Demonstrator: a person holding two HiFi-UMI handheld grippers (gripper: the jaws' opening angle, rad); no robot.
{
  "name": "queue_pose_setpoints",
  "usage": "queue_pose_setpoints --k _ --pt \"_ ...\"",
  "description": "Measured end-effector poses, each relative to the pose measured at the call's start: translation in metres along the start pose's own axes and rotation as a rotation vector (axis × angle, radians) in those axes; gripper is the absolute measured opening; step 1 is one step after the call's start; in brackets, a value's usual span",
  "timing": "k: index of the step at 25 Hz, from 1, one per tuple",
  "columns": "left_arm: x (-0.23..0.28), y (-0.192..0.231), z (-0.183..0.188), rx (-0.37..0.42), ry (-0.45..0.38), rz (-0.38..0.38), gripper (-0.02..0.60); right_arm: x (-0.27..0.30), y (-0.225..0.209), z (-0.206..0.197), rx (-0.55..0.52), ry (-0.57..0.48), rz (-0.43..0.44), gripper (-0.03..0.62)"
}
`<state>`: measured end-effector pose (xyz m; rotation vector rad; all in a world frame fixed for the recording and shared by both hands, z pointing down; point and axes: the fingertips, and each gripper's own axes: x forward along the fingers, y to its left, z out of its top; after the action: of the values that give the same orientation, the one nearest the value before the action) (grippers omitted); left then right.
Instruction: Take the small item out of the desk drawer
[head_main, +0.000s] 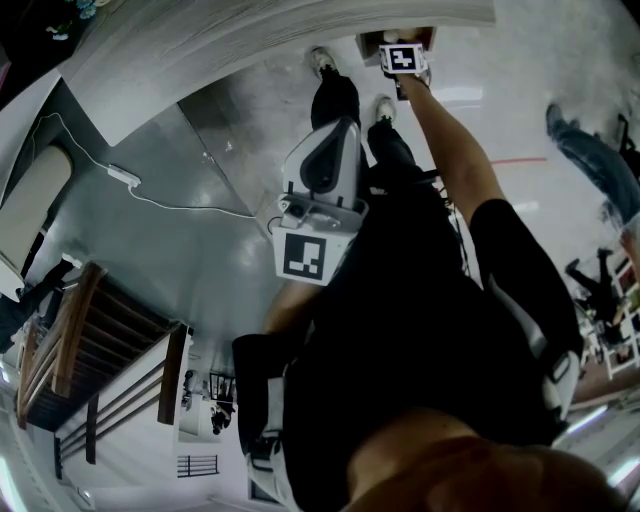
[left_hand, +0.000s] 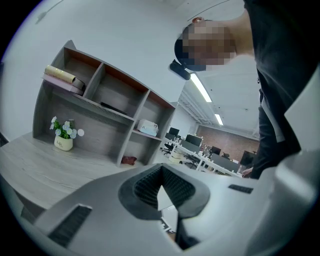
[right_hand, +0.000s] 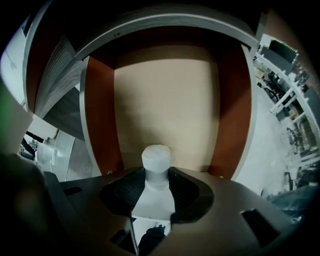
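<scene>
My right gripper (right_hand: 156, 176) reaches to the far side and is clenched on the small white bottle (right_hand: 156, 159), over the bare floor of the open desk drawer (right_hand: 165, 100). The jaws squeeze its body, so the cap pokes out past them. I think lifting comes next. My left gripper (left_hand: 161, 189) is closed on nothing and sits near my body, out of the way.
</scene>
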<state>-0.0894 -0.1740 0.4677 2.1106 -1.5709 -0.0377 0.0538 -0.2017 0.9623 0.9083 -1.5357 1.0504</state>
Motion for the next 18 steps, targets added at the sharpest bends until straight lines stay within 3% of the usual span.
queue_pose_setpoints --k 2,4,18 --pt "-0.002 -0.003 0.000 0.002 -0.002 -0.004 -0.003 0.000 0.015 0.002 0.021 -0.028 0.080 0.147" --pt "-0.005 -0.007 0.001 0.004 -0.005 -0.008 -0.003 -0.006 0.019 0.005 0.025 -0.046 0.098 0.147" --pt "-0.034 -0.056 0.022 0.040 -0.092 -0.005 -0.003 -0.077 0.015 0.013 -0.024 -0.135 0.072 0.147"
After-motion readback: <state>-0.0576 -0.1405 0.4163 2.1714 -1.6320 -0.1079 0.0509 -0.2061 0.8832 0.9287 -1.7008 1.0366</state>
